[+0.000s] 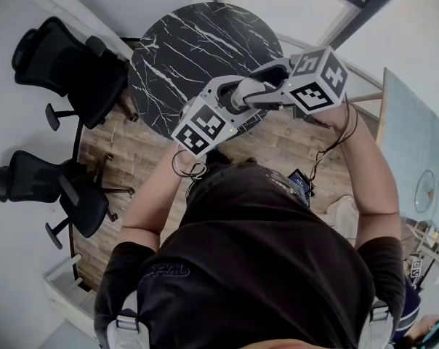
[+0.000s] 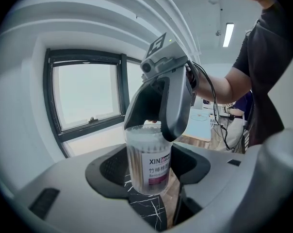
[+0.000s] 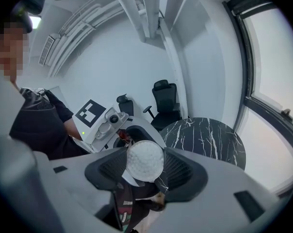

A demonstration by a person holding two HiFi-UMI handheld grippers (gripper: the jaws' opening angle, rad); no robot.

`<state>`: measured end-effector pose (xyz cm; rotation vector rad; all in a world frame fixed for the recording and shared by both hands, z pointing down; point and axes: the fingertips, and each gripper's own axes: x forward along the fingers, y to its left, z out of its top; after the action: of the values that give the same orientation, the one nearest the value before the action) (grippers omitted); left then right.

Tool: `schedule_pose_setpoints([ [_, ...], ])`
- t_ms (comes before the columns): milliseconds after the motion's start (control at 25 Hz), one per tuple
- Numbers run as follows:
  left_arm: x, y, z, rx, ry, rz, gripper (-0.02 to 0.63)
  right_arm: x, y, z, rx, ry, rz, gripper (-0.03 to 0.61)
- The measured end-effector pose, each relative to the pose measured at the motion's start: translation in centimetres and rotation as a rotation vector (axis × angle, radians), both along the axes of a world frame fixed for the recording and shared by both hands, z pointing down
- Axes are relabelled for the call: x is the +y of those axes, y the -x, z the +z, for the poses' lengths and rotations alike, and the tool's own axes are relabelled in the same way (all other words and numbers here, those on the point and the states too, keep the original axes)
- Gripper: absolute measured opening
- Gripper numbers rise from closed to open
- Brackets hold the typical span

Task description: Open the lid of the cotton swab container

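A clear cylindrical cotton swab container (image 2: 147, 160) with a printed label stands upright between the pads of my left gripper (image 2: 151, 168), which is shut on its body. My right gripper (image 2: 155, 124) reaches onto its top from above. In the right gripper view the round clear lid (image 3: 144, 160), with white swab tips showing through it, sits between the pads of my right gripper (image 3: 144, 163), which press on its rim. My left gripper (image 3: 123, 134) shows just behind it. In the head view both grippers (image 1: 230, 97) (image 1: 262, 84) meet in the air in front of the person; the container is hidden there.
A round black marble table (image 1: 198, 49) stands just beyond the grippers, over a wooden floor (image 1: 110, 151). Two black office chairs (image 1: 67, 64) (image 1: 52, 187) are at the left. A light blue table (image 1: 416, 144) is at the right, and a dark-framed window (image 2: 88, 93) lies behind.
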<state>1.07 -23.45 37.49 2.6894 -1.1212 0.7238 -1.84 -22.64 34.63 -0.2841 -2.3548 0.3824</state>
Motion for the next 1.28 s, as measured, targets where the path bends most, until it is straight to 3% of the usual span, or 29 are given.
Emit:
schedule_pose_setpoints([
  [600,0.0,-0.1,-0.3,0.059,-0.061,0.004,0.262,0.0,-0.1,-0.1,0.034,0.000,-0.021,0.250],
  [760,0.3,-0.2,-0.4,0.040,-0.100,0.017,0.250,0.3,-0.2,-0.6,0.022,0.069,-0.017,0.247],
  [1000,0.3,-0.7,-0.6,0.085,-0.095,0.022,0.252,0.1,-0.7,-0.8,0.030,0.101,-0.026,0.247],
  [1280,0.8,-1.3,-1.3,0.094,-0.126,0.041,0.252,0.4,-1.5,-1.8,-0.002,0.244,-0.041,0.249],
])
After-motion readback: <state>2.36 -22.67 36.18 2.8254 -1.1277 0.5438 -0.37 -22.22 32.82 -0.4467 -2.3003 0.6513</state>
